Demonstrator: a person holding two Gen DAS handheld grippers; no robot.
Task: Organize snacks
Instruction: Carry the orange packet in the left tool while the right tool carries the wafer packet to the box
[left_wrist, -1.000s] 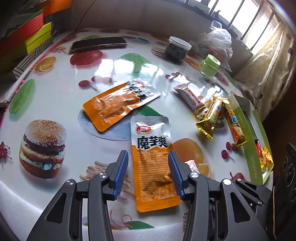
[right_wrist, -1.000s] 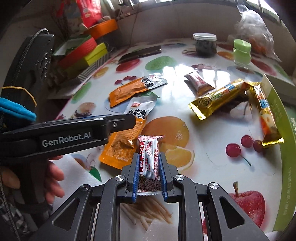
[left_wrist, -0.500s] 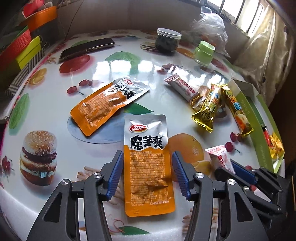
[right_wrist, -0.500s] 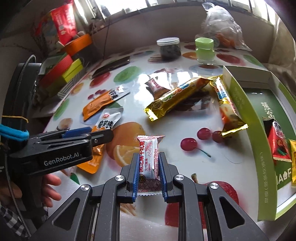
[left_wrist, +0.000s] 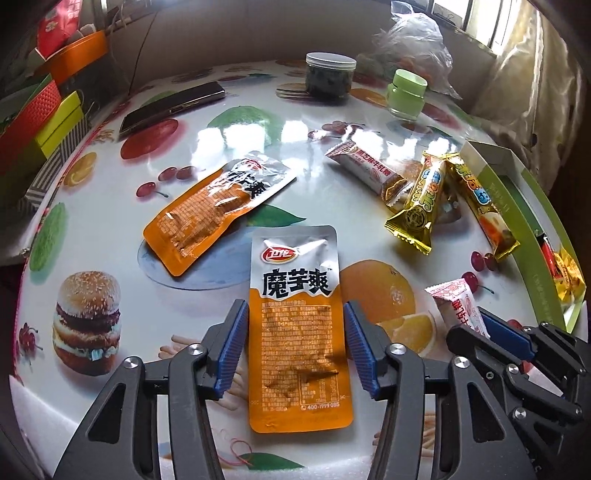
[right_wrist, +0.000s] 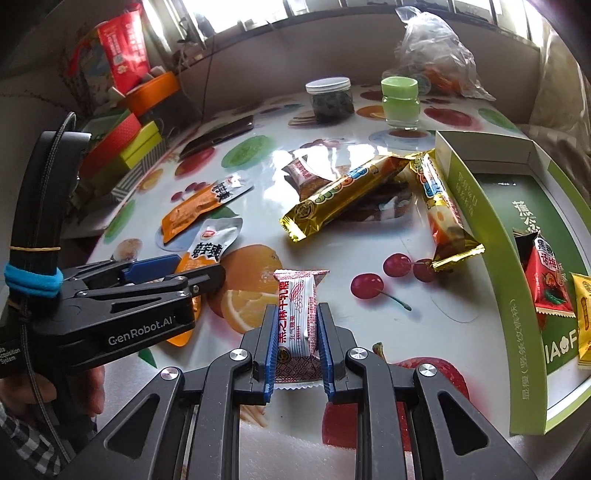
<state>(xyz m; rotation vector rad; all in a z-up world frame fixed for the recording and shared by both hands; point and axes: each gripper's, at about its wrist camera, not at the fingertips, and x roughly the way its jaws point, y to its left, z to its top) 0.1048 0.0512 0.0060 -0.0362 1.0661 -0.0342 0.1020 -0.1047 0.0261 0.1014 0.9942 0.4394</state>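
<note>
Nougat candy (right_wrist: 297, 314) pinched by right fingers (right_wrist: 271, 343); left fingers (left_wrist: 231, 347) spread astride orange pouch (left_wrist: 298, 325).

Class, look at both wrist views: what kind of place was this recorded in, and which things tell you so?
Most likely a home dining or living room. A round table wears a glossy fruit-and-burger print cover, with a phone, a lidded jar and loose snacks on it, and gift boxes stacked near a sunlit window.

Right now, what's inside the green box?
In the green box: a red packet and a yellow packet lie on its printed floor. The near wall hides the rest.
</note>
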